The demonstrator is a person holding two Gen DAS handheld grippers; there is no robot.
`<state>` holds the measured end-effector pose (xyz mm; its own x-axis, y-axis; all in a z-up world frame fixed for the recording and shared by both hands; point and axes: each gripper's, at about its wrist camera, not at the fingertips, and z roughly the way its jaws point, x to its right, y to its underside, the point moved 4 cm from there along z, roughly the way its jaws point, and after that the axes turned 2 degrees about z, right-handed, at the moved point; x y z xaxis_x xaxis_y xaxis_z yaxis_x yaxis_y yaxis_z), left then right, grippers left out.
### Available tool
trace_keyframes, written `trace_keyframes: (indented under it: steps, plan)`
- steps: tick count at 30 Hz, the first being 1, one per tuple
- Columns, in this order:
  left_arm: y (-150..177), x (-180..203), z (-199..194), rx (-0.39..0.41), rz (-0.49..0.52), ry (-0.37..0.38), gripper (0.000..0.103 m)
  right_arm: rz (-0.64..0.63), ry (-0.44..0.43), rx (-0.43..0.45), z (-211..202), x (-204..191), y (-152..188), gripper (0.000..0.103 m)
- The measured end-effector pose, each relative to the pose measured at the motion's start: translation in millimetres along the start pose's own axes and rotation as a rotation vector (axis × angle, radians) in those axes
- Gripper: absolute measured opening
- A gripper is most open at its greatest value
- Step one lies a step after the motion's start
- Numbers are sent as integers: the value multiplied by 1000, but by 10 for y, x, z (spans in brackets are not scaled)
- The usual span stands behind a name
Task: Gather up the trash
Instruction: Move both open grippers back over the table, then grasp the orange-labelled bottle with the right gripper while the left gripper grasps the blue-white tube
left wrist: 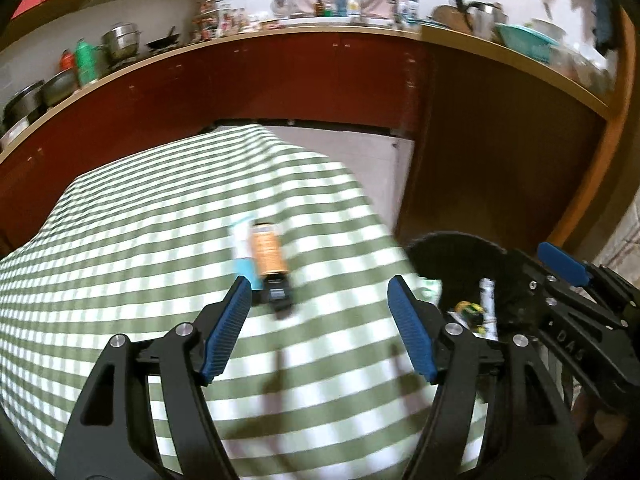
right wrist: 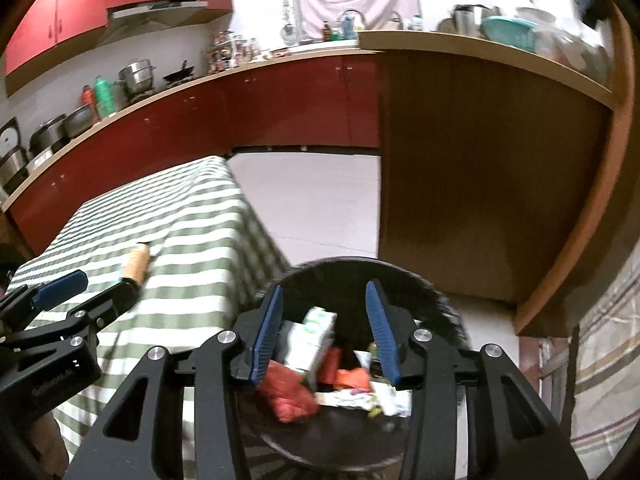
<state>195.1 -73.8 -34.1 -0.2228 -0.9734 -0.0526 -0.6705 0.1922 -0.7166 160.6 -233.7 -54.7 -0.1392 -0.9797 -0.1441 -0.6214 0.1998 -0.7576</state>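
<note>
I'm over the checked table (left wrist: pixel 120 240) with my left claw (left wrist: pixel 318 320) spread apart and empty; the orange bottle (left wrist: pixel 269 250) lies just ahead on the cloth beside a blue-white packet (left wrist: pixel 242 248). Everything's blurred, so a rushed grab could knock the bottle rolling. Only the right view looks into the black bin (right wrist: pixel 400 276): my right claw (right wrist: pixel 324 330) hangs part-open, empty, above a carton (right wrist: pixel 310 338).

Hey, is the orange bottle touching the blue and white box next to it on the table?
Cannot tell: in the blurred left wrist view the orange bottle lies right against the box.
</note>
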Motion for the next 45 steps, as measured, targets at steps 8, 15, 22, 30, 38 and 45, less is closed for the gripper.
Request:
trace_keyframes:
  steps: [8,15,22,30,38,45]
  plan:
    - [101,-805,15,-21,-102,-106,69,-70,-93,-18,178,-689,-61,43]
    - [240,-1392,16,-40,-173,-170,69,-121,-153,-60,391,-1219,-90,43]
    - [365,-1755,7,-54,-222,-198,69,-180,-157,-96,602,-1602,-107,43]
    - [453,-1921,1,-58,-254,-187,69,-214,-118,-159,770,-1767,-64,30]
    - [404,-1812,44,-55,-246,-150,74,-218,-109,-157,759,-1821,-76,26]
    - [257,-1474,120,-50,-210,-106,74,-204,-103,-127,607,-1606,-64,26]
